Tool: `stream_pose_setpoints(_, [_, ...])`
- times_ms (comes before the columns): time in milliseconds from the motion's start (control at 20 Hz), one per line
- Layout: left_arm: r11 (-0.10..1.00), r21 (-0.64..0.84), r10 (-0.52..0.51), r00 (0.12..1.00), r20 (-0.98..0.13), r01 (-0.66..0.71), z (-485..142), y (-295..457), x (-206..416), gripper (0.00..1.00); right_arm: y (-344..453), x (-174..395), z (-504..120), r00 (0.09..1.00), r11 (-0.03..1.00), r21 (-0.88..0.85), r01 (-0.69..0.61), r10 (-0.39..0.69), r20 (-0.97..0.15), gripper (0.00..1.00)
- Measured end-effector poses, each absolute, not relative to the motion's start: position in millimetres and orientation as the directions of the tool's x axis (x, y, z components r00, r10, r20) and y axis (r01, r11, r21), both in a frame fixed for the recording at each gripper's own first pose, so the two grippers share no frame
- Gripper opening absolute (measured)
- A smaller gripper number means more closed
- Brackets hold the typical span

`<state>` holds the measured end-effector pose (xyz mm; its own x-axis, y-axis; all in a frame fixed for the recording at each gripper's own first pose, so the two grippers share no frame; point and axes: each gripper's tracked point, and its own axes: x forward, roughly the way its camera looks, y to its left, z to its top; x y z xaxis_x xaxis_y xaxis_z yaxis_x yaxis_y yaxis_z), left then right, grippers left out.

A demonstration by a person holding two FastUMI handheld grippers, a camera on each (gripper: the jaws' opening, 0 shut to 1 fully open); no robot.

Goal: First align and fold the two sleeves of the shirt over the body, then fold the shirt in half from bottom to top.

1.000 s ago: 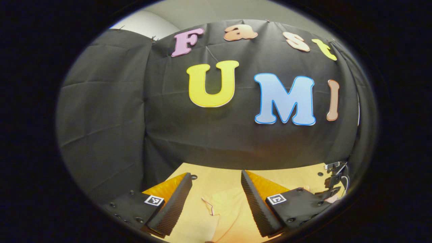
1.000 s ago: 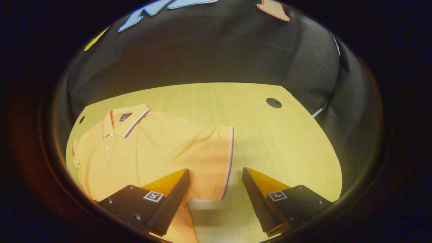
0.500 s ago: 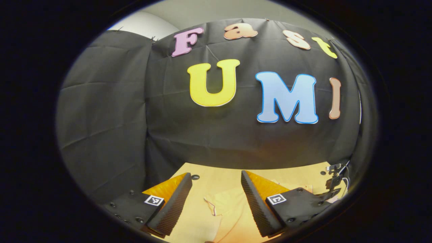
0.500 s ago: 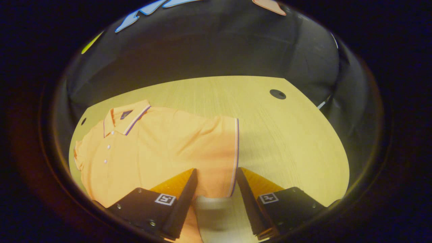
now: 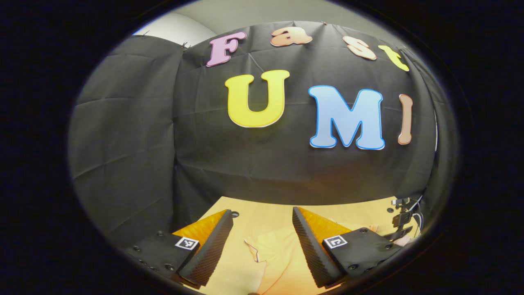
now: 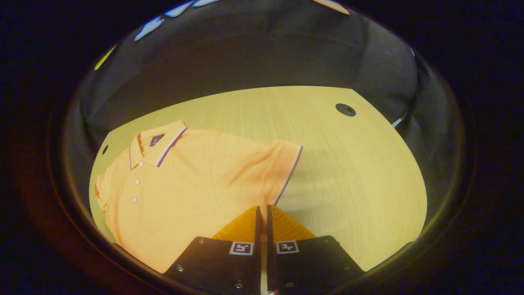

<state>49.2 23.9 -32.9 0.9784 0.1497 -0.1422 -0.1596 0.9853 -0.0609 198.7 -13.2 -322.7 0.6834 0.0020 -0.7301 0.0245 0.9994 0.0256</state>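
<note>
Right gripper (image 6: 262, 213) pinches the sleeve hem of the orange knit polo shirt (image 6: 192, 184)

Shirt lies flat on the pale wooden table (image 6: 348, 172) — soft, limp, best held by its striped cuff; left gripper (image 5: 262, 237) hangs wide apart above.

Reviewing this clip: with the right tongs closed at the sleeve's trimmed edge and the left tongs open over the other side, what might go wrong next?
1. The right tongs pinch the sleeve near its striped hem; so shallow a grip may slip when lifted.
2. Pulling the sleeve over could drag the whole shirt across the smooth table.
3. The left tongs hang open above the cloth, holding nothing, so the two folds may end up uneven.
</note>
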Motion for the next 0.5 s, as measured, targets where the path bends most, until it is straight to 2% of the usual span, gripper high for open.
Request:
stream_pose_setpoints(250, [0.985,-0.068,0.15,0.979,-0.139,-0.161,-33,27,48,0.94,10,208,-296,0.744,0.986,-0.14,-0.09,-0.027,-0.668,0.06])
stream_pose_setpoints(500, [0.982,-0.086,0.155,0.977,-0.146,-0.169,-37,32,49,0.95,80,204,-286,0.768,0.907,-0.272,-0.322,0.082,-0.635,0.06])
